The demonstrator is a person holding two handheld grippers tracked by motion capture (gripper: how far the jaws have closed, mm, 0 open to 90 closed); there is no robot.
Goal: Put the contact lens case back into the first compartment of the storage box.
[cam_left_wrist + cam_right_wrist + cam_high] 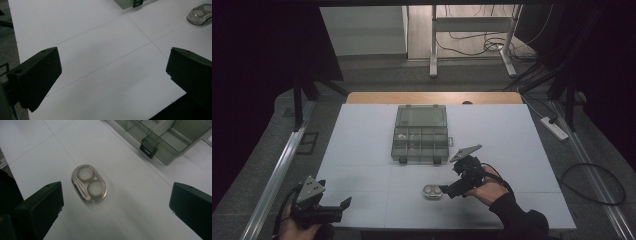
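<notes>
A small clear oval case [431, 192] with two round wells lies on the white table [362, 145] near the front. In the right gripper view the case [89, 183] rests flat ahead of the jaws, which stand wide apart. My right gripper [446, 190] is open just right of the case, not touching it. A grey compartment box [420, 134] with its lid raised sits at the table's middle. My left gripper [343, 206] is open at the front left corner, over bare table [105, 55], with the case [200, 14] far off at its upper right.
The box's black latch [149, 148] and a corner of the box [175, 137] show in the right gripper view. A power strip [554, 128] and cables lie on the floor right of the table. A metal rail [277, 170] runs along the left.
</notes>
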